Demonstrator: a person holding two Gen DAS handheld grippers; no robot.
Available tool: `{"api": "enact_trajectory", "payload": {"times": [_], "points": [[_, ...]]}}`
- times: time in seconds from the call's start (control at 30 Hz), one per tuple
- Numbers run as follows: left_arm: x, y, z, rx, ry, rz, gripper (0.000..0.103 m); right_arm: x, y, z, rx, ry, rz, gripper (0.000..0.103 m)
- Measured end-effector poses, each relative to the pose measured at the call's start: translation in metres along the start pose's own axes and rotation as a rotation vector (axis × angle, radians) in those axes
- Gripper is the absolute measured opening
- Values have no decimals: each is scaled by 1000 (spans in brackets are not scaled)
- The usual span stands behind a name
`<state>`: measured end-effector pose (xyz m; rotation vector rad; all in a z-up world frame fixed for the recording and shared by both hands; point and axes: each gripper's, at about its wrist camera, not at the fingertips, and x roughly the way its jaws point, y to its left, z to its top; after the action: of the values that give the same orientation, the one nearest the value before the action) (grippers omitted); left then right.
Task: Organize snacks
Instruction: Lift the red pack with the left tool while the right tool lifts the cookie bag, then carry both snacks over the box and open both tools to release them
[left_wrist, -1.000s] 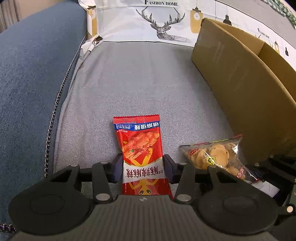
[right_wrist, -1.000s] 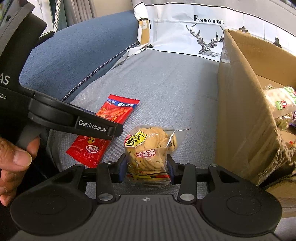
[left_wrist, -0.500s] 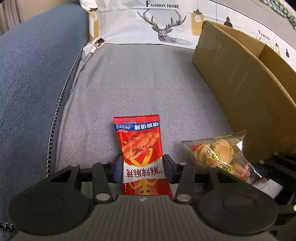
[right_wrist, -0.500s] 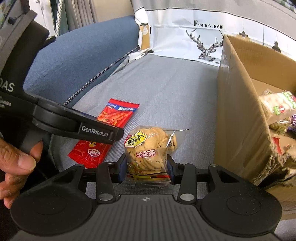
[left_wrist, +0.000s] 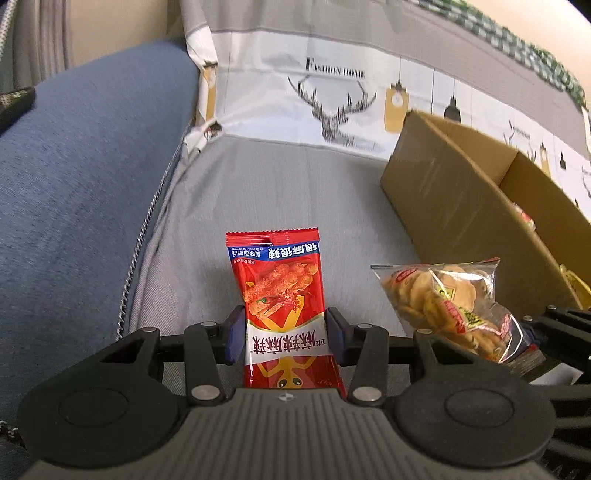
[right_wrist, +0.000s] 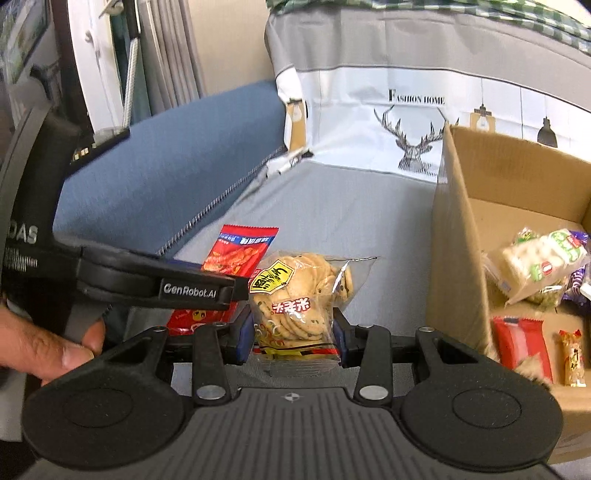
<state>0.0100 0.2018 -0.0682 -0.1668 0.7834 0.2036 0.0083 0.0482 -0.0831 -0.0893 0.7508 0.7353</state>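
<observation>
The left gripper (left_wrist: 286, 334) grips a red packet (left_wrist: 282, 295) of Chinese writing; the right gripper (right_wrist: 295, 328) clamps a clear cracker bag (right_wrist: 299, 295) – both near the box (right_wrist: 461, 258). Left gripper reads "GenRobot.AI"; far cushion (right_wrist: 369, 110) – "FASHION HOME".

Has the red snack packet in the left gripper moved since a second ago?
Yes. The red snack packet has lifted off the grey cushion, toward the cardboard box.

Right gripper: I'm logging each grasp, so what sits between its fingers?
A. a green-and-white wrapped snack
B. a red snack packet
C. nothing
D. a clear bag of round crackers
D: the right gripper is closed on the clear bag of round crackers; the left gripper holds the red packet.
</observation>
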Motion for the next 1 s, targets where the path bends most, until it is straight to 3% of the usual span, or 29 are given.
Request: {"api": "enact_trajectory", "payload": {"times": [0.33,0.67,0.87,1.0], "points": [[-17,4,1,-31,-92,10,50,-20,0,16,-6,-119,17,43],[-25,2,7,-86,-67,42,50,-45,-6,30,-21,-232,33,43],[-38,-28,31,-63,-123,37,50,-62,-22,42,22,-318,27,43],[-43,-61,56,-21,-170,6,50,-71,-42,51,87,-365,-23,43]]}}
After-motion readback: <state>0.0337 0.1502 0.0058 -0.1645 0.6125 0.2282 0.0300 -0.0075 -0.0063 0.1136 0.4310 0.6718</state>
